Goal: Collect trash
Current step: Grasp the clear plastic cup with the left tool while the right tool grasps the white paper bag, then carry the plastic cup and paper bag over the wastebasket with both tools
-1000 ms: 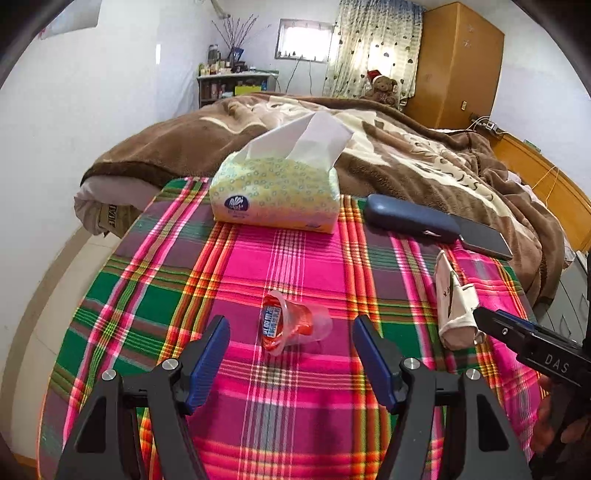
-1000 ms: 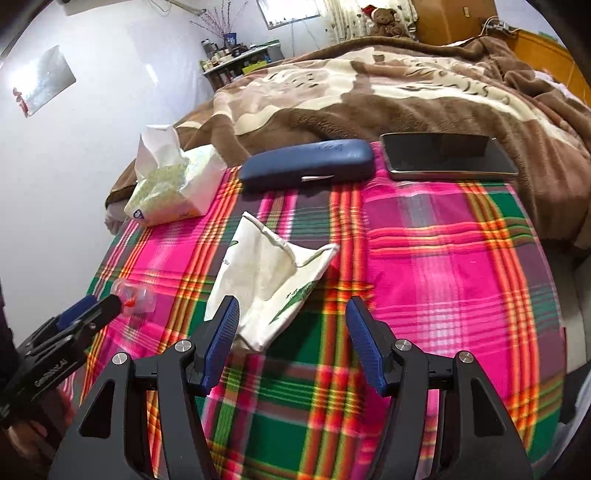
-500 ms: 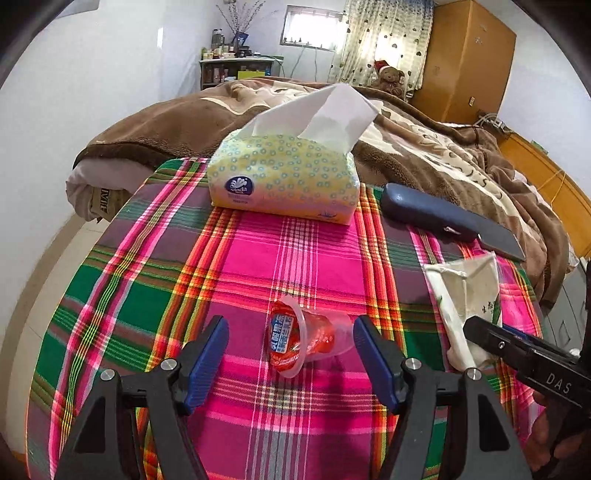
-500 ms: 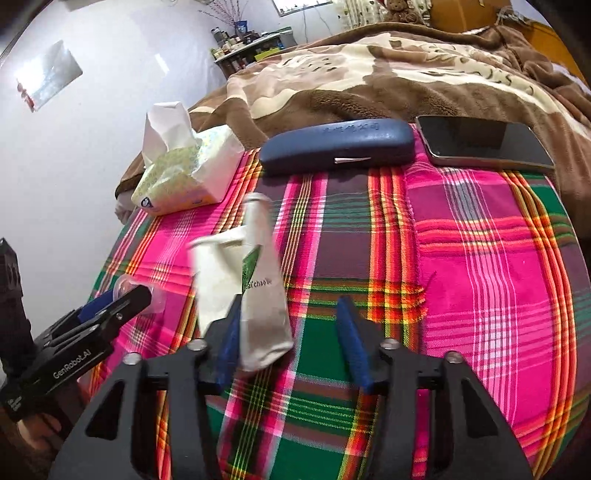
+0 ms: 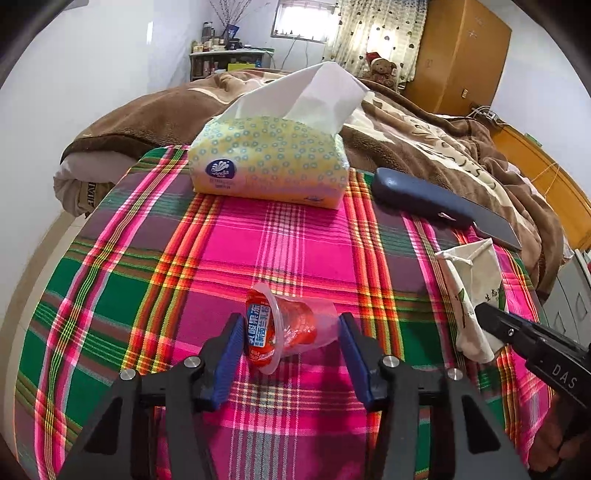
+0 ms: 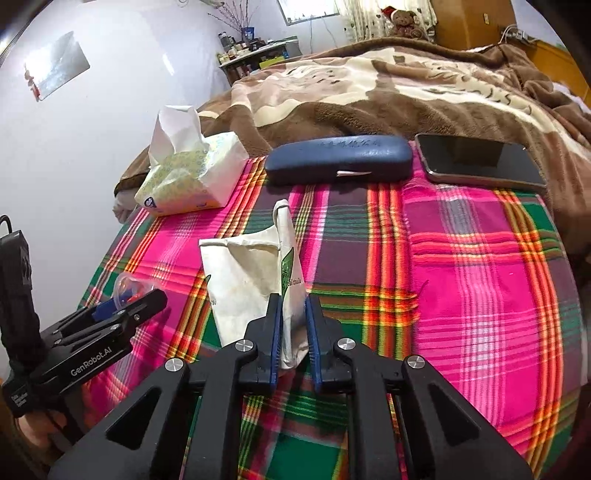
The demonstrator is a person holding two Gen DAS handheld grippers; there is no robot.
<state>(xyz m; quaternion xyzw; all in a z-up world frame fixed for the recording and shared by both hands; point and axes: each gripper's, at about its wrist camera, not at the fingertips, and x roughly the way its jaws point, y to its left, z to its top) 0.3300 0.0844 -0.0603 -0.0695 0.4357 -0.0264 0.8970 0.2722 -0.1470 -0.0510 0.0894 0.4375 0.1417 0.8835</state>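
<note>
While the right gripper [image 6: 294, 334] clamps the paper bag [image 6: 251, 284] at lower centre, the left gripper [image 5: 291, 354] jaws are closing around the jelly cup [image 5: 286, 328], lower centre on the plaid cloth [image 5: 288, 240], pads not yet pressing. Next: finish the grip, then lift. Count: one cup, one bag.

Probably a home bedroom: blanketed bed [image 6: 388, 85], wardrobe [image 5: 458, 55], curtains [image 5: 369, 33], teddy bear [image 5: 380, 70].

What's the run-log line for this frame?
left gripper: closing around jelly cup | right gripper: shut on paper bag | phase: grasping trash
</note>
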